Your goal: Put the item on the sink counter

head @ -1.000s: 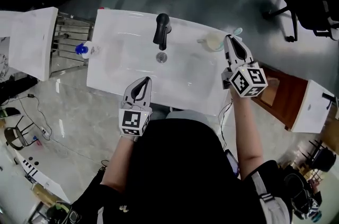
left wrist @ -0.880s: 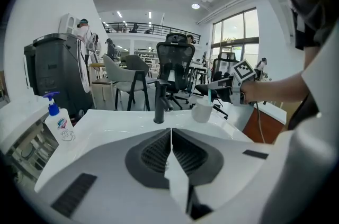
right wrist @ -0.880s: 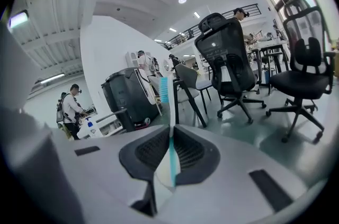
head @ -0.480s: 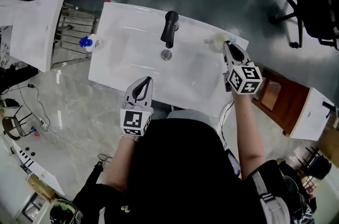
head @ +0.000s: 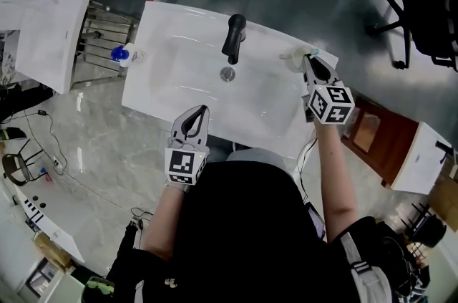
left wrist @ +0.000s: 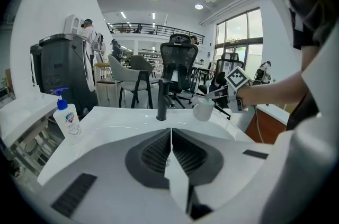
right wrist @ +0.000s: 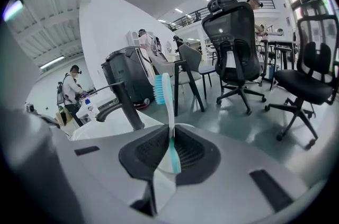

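1. While both arms reach over the white sink desk [head: 164, 90] in the head view, the left tongs [head: 200, 112] hang above its near edge. The right tongs [head: 310, 60] are at its far right corner, with a white cup [head: 290, 62] just left of their tips and the black faucet [head: 233, 38] farther left.
2. In the left gripper view, the tongs are pressed together with nothing between them. A soap pump bottle [left wrist: 68, 118] stands ahead on their left.
3. In the right gripper view, the tongs are clamped on a teal-and-white toothbrush [right wrist: 169, 112], which is upright with its bristles above them.
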{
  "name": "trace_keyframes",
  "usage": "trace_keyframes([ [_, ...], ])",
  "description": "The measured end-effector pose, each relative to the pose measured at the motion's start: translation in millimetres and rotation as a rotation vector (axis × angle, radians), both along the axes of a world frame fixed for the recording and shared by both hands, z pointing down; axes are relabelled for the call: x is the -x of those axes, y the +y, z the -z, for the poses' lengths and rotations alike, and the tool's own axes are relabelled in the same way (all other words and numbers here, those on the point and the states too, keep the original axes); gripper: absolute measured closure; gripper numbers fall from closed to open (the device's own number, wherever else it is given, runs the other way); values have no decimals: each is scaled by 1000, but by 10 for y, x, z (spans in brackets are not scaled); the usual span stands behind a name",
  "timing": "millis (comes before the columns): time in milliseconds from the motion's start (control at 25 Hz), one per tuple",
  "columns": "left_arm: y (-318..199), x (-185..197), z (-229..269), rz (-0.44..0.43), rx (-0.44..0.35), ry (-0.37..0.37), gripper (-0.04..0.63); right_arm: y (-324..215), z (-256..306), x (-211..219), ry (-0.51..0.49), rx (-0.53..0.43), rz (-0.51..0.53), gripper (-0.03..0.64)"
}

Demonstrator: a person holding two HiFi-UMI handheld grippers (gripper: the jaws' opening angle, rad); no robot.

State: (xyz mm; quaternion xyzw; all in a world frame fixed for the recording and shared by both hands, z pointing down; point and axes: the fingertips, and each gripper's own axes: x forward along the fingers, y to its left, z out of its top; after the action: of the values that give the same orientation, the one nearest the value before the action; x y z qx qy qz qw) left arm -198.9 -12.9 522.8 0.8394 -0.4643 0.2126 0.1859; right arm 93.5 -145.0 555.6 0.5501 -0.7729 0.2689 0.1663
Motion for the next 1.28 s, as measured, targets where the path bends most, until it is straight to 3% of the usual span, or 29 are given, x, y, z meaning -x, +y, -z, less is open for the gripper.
trace_keyframes([
  [680,92,13,31,7,-9,1,571,57,-39,-11,5,18,-4,566],
  [1280,41,-269,224,-72,-77,31,571,557,647,-71,-37,-147,-37,568],
])
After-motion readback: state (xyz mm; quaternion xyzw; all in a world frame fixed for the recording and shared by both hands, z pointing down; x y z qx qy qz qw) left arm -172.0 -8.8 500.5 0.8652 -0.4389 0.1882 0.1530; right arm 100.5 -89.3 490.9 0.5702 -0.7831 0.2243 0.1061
